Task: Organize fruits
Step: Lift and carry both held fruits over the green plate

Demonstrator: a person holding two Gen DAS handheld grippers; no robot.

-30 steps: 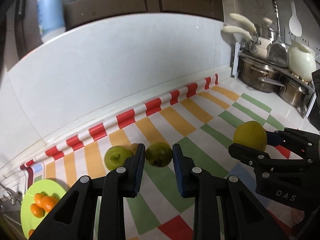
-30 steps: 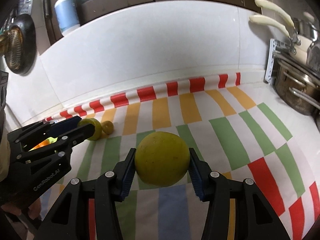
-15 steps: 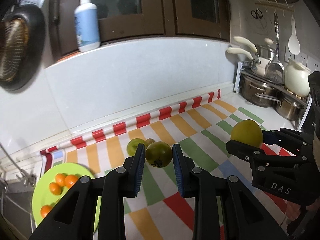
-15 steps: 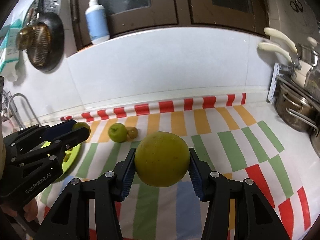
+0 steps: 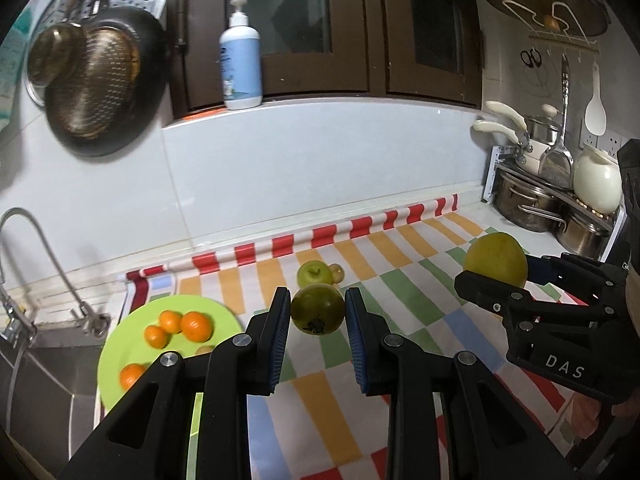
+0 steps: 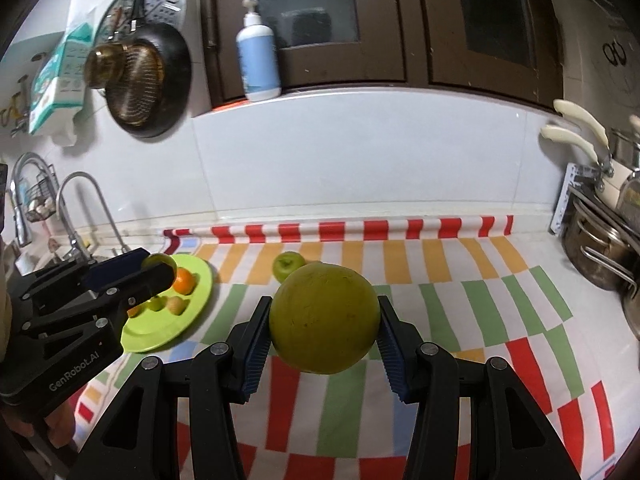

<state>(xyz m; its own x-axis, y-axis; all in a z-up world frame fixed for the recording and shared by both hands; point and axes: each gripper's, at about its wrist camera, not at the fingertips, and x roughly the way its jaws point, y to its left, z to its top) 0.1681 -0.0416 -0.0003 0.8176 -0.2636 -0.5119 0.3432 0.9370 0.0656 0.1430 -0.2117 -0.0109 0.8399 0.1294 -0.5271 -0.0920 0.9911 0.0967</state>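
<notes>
Both grippers lifted up off the striped mat (image 5: pixel 400 264), left gripper (image 5: pixel 318 312) pinching a dark green fruit (image 5: pixel 317 309), right gripper (image 6: pixel 323 330) clamping the big yellow fruit (image 6: pixel 324 318).

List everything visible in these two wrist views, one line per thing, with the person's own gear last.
Large fruit: one, yellow-green, held in the right tongs.
Dark green fruit: one, held in the left tongs.
Green apple: one, on the cloth near the wall, a small brownish fruit beside it.
Plate: one, lime green, at the cloth's sink end, holding several oranges and other small fruits.
Striped cloth: one, red, orange, green and white, over the counter.
Pump bottle: one, white and blue, on the window ledge.
Strainers: hanging on the wall above the faucet.
Steel pots: stacked on a rack at the far end.
Left tongs: black, blue pads, shut on the dark green fruit.
Right tongs: black, blue pads, shut on the large fruit.
</notes>
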